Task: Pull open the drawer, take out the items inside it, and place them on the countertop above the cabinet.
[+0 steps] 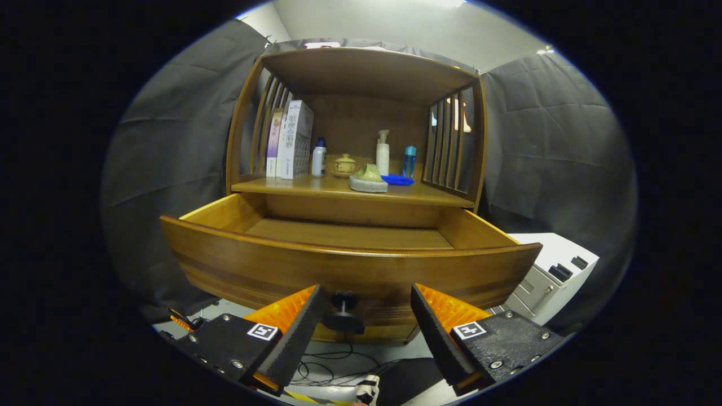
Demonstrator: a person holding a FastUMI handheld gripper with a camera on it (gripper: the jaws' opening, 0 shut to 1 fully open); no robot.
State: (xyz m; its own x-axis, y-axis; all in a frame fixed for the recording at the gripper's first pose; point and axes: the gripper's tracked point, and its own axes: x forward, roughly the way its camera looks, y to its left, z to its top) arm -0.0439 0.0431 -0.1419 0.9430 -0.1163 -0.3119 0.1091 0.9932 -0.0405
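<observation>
1. Sitting wide apart and gripping nothing, the gripper (361, 327) has its fingers (293, 332) flanking the black knob (343, 313) without touching it.
2. From the left, books (290, 141), bottles and a small pot (344, 165) stand on the bench (316, 186) above the cabinet.
3. The drawer (350, 265) is pulled out toward the fingers, long axis running left to right, opening upward; its visible floor looks bare, the near part hidden behind the front panel.
4. Risk, as I judge it: reaching in low could knock the front panel or the knob.

Dark cloth booth walls (541, 141), pale ceiling (406, 22), white appliance (555, 270) beside cabinet, cables (327, 366) on floor
</observation>
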